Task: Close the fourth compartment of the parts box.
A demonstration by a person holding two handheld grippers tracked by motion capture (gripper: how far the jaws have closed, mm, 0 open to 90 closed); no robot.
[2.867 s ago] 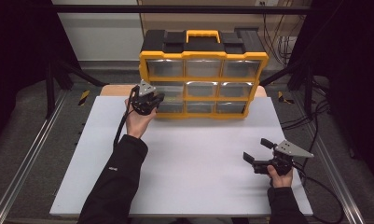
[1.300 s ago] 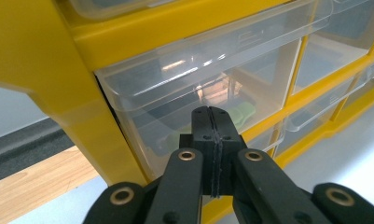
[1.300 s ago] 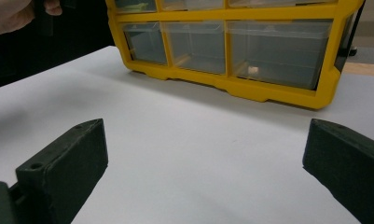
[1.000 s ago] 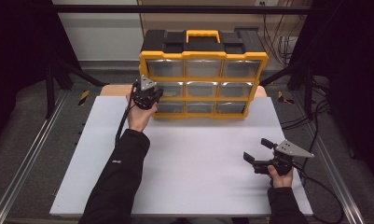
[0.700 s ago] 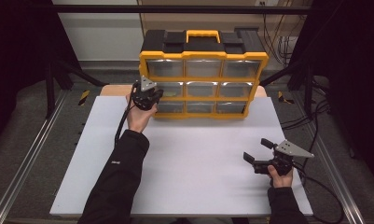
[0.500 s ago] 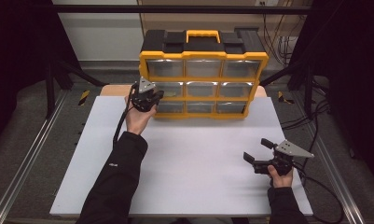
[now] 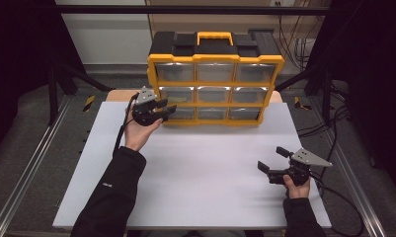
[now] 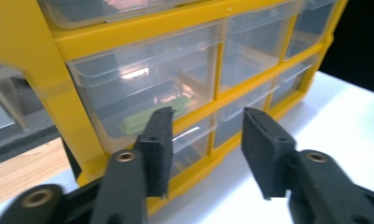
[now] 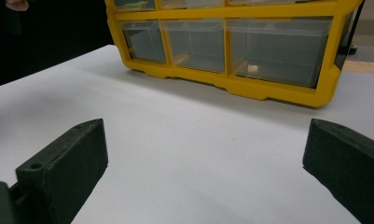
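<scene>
White tabletop (image 7: 195, 163) carries a yellow plastic drawer cabinet (image 7: 215, 106) at its far edge. Left gripper (image 8: 205, 135), jaws just opening, empty, faces the clear middle-left drawer (image 8: 147, 86), seemingly shut; approach squarely. Right gripper (image 7: 273, 159) rests open.

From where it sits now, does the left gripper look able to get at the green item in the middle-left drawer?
Probably not yet. The left gripper has open jaws, just opened, empty, close to the drawer, but its closed clear front covers the green item.

Upright yellow drawer cabinet (image 7: 216, 79), drawers shut
</scene>
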